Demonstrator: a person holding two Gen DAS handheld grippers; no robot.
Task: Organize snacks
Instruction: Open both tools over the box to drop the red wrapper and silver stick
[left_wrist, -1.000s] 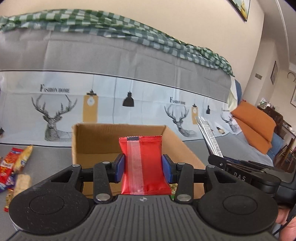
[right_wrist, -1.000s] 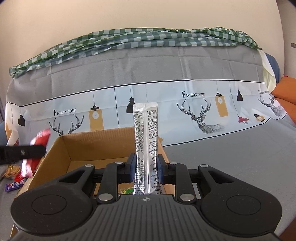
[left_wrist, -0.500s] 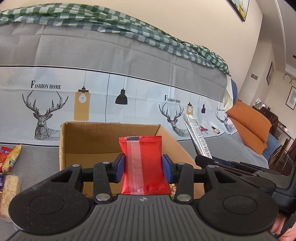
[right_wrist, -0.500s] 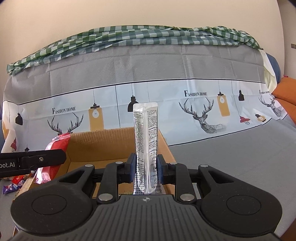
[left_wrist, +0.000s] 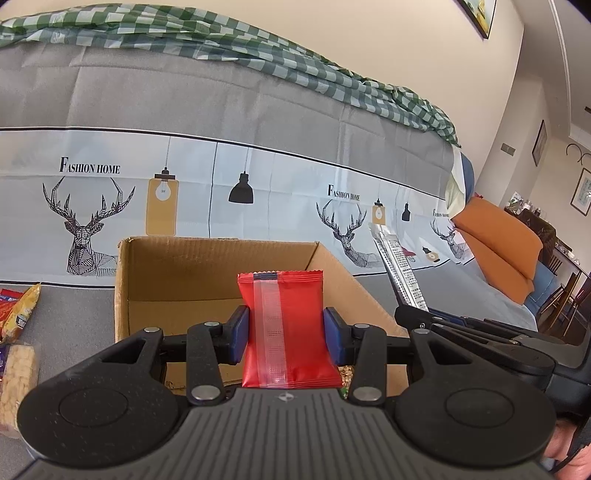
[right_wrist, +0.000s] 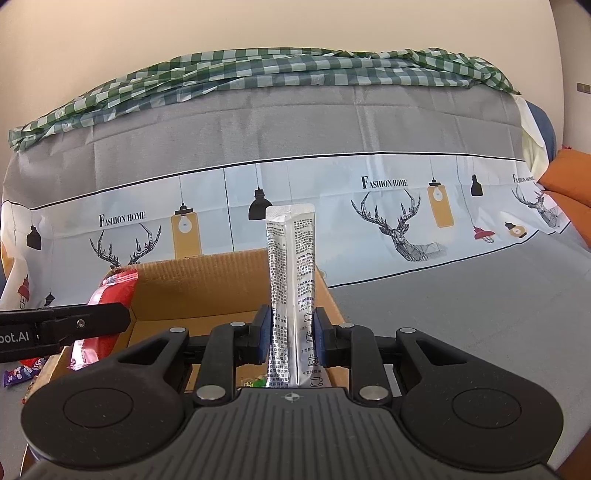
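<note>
My left gripper (left_wrist: 286, 334) is shut on a red snack packet (left_wrist: 286, 325) and holds it upright over the near part of an open cardboard box (left_wrist: 218, 266). My right gripper (right_wrist: 291, 332) is shut on a tall silver stick sachet (right_wrist: 291, 266), upright above the same box (right_wrist: 207, 288). The silver sachet (left_wrist: 400, 275) and right gripper also show at the right of the left wrist view. The red packet (right_wrist: 107, 306) and left gripper show at the left of the right wrist view. A few snacks lie inside the box.
The box stands on a grey sofa seat against a backrest covered by a deer-print cloth (left_wrist: 88, 206). Loose snacks (left_wrist: 18, 332) lie left of the box. Orange cushions (left_wrist: 502, 251) sit far right. A checked green cloth (right_wrist: 258, 70) drapes the backrest top.
Both grippers have moved closer over the box, each holding its packet. The left gripper has swung rightward, so the red packet now shows over the box's left wall in the right wrist view.
</note>
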